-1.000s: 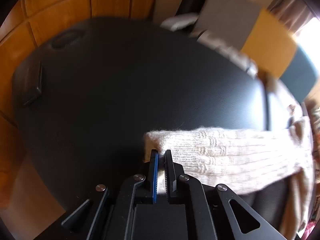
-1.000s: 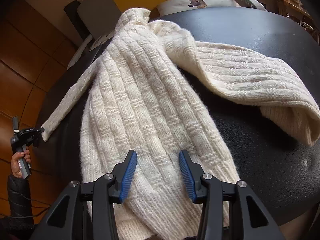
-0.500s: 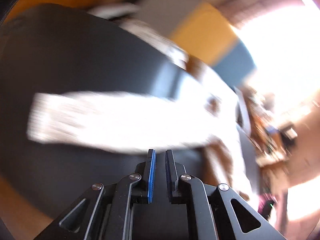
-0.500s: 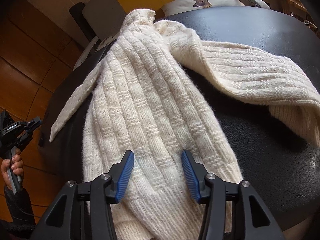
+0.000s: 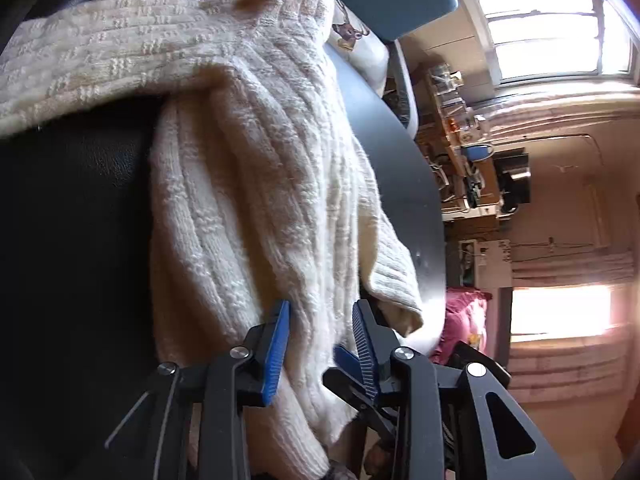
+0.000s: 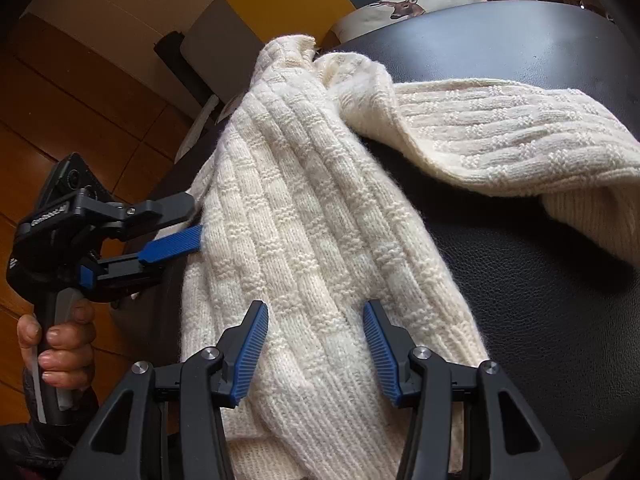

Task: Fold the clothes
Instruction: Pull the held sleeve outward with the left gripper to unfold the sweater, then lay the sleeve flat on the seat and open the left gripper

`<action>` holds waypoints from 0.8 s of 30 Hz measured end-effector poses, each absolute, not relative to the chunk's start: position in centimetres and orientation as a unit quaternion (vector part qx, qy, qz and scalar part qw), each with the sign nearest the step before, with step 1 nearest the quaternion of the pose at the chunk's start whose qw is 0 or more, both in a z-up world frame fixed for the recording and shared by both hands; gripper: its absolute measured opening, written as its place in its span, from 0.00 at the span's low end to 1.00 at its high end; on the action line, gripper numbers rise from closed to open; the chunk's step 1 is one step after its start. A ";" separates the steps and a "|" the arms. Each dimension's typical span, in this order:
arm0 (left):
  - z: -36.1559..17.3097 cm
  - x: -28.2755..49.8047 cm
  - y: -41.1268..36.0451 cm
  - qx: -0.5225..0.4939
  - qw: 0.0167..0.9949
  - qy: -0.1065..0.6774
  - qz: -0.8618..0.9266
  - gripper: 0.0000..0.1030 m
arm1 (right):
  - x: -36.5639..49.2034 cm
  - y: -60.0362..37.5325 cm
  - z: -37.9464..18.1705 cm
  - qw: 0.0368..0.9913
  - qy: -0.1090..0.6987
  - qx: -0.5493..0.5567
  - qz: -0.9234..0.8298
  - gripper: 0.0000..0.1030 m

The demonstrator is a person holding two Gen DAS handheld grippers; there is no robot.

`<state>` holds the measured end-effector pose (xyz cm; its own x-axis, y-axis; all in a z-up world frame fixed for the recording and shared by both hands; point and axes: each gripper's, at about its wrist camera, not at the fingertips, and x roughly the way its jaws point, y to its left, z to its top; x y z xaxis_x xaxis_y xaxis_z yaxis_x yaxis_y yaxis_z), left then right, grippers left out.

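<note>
A cream knitted sweater (image 6: pixel 304 216) lies on a dark, leather-like table (image 6: pixel 540 280), its body running lengthwise from the collar at the far end toward the right gripper (image 6: pixel 316 344), with one sleeve (image 6: pixel 520 136) thrown out sideways across the table to the right of the body. The right gripper hovers over the hem end, jaws spread and not pressing the knit. The left gripper (image 6: pixel 188 220) sits at the body's left edge, level with its middle; its jaws are opening, and in the left wrist view (image 5: pixel 322 340) the knit shows between them without being pinched. The left gripper is probably the nearer one for folding that long edge across. The body's left edge and the hem overhang the table rim, while open table lies right of the body below the sleeve.
</note>
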<state>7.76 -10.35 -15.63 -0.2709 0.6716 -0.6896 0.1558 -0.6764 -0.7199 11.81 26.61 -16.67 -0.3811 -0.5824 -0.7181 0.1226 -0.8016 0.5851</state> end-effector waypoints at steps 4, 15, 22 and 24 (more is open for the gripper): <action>-16.8 6.1 -9.3 -0.581 0.170 -0.356 0.712 0.39 | 14.1 27.1 -17.4 0.229 -0.240 0.502 -0.799 0.49; -16.5 3.3 -5.2 -0.538 0.229 -0.351 0.732 0.06 | 7.3 28.3 -17.2 0.214 -0.247 0.465 -0.823 0.49; -12.8 4.6 -11.0 -0.478 0.233 -0.352 0.770 0.06 | 1.1 30.0 -16.5 0.107 -0.188 0.474 -0.854 0.49; -13.0 5.0 -13.4 -0.476 0.215 -0.350 0.778 0.06 | -0.1 29.8 -17.2 0.077 -0.152 0.496 -0.852 0.49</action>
<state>5.01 -13.35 -13.00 -0.4551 0.6671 -0.5898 -0.0006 -0.6626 -0.7490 -0.14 29.83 -17.23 -0.4962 -0.2817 -0.8213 -0.0190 -0.9422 0.3346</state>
